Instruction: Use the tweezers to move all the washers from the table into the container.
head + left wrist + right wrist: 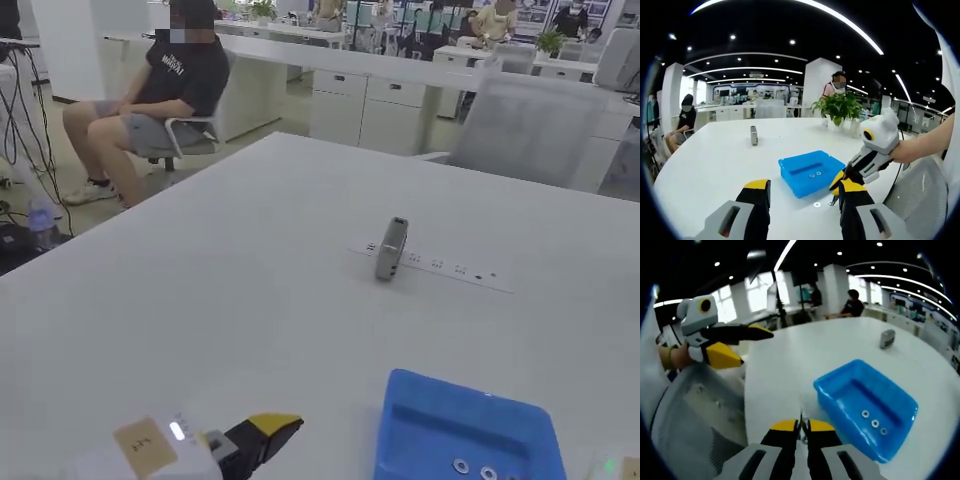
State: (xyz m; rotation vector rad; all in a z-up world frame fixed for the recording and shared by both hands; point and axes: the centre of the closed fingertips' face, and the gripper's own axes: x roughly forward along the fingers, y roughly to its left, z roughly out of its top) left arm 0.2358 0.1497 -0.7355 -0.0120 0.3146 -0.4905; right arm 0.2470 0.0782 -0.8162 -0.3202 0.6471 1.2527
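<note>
Low at the near-left edge of the white table [250, 260]: the left gripper [268, 430], yellow tips pointing right toward the blue container [465, 405]. In the right gripper view, held level above the table's corner by the left hand [671, 356] with the wrist straight, jaws spread wide. Same wide gape in its own view, one yellow-capped jaw at each side of the lower frame.

At the right of the left gripper view: the right gripper [838, 183], gripped by the right hand [902, 150] on a bare forearm stretched in from the frame's edge, nose tipped down at the table just beside the container's near corner. Clamped narrow on the tweezers [801, 416], a thin metal strip rising between two almost touching jaws in the right gripper view (tips too fine to tell whether touching anything).

Three washers [875, 423] in a short row on the container's floor. One loose washer [817, 204] flat on the table, just in front of the container and just beside the right gripper's tips.

As for writing: a tan tag [140, 442] stuck on the left gripper's body, bearing a mark too small to read. Pale print across the chest of the black T-shirt on a seated person [160, 90] beyond the table, too blurred to read. Small marks along the power strip [440, 267], likewise unreadable; a grey device [391, 247] standing on edge at its left end.
</note>
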